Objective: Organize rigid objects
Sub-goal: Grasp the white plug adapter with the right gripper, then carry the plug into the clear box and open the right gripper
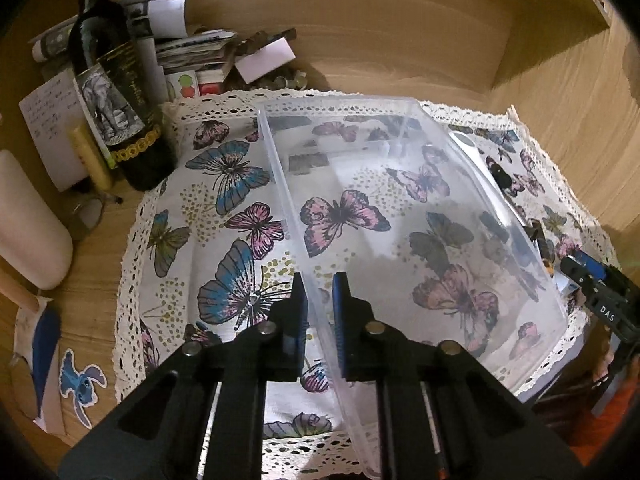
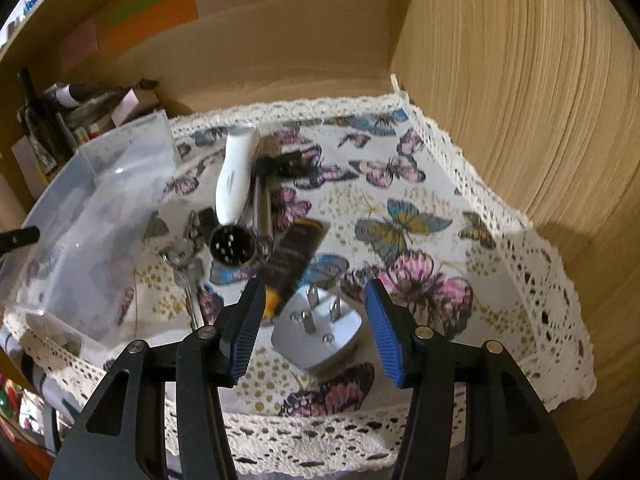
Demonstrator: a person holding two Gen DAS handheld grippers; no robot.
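Clamping down on the near wall of the clear plastic bin [image 1: 400, 208], the left gripper [image 1: 320, 312] has its jaws squeezed tight, one pad outside the wall and one inside, the thin plastic pinched between them. The bin sits on the butterfly cloth [image 1: 224, 208] with lace edging that covers the bench, and nothing shows inside it. Off to the left, on bare wood, a dark bottle [image 1: 116, 92] with an elephant label stands upright in front of a heap of papers.

Over on the other side, the right gripper [image 2: 316, 320] hangs with its jaws partly open, straddling a white plug adapter [image 2: 316, 336] that lies prongs-up on the cloth; both blue pads stand clear of it, so nothing is gripped. Just beyond the adapter lies a dark tube with an orange end [image 2: 292, 256], then a bunch of keys [image 2: 184, 256], a round black-topped piece [image 2: 232, 244] and a white handheld device [image 2: 234, 176], all clustered beside the bin's right wall. The wooden side panel [image 2: 520, 120] rises at the right edge of the cloth.
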